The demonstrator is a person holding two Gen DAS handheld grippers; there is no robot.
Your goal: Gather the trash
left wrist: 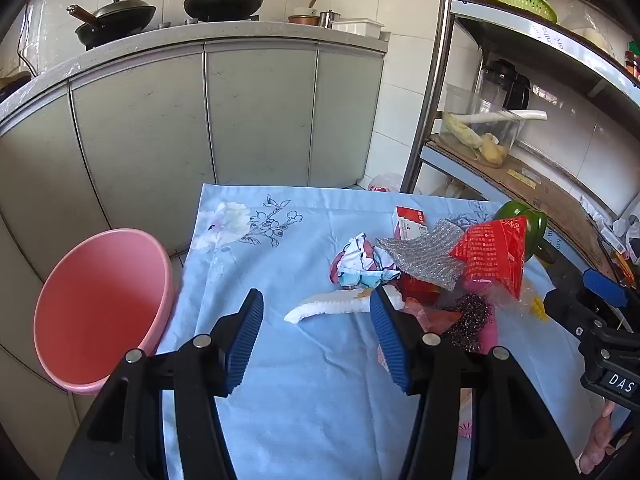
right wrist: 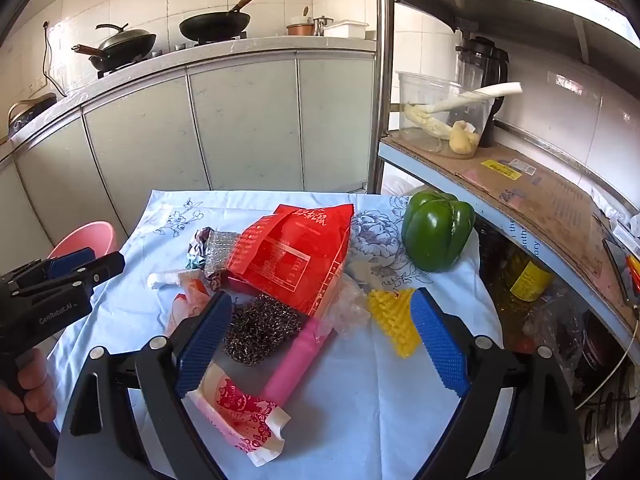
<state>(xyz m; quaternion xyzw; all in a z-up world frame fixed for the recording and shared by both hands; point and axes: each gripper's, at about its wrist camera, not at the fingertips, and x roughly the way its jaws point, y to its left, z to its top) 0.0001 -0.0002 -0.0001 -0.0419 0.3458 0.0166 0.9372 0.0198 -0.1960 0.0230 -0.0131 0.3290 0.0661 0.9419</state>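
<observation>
A pile of trash lies on a blue floral cloth (left wrist: 280,360): a red packet (right wrist: 292,256), a steel scourer (right wrist: 260,330), a pink tube (right wrist: 296,360), a white-and-red wrapper (right wrist: 240,412), yellow mesh (right wrist: 394,320), silver bubble wrap (left wrist: 424,254), a crumpled printed wrapper (left wrist: 360,264) and a white foam strip (left wrist: 324,307). My left gripper (left wrist: 316,340) is open and empty, just short of the foam strip. My right gripper (right wrist: 320,344) is open and empty, its jaws standing either side of the scourer and pink tube. A pink bin (left wrist: 100,312) stands left of the table.
A green pepper (right wrist: 438,230) sits at the table's far right. A metal shelf rack (right wrist: 520,184) with a clear tub, cardboard and bottles stands close on the right. Grey kitchen cabinets (left wrist: 240,112) with woks on top lie behind.
</observation>
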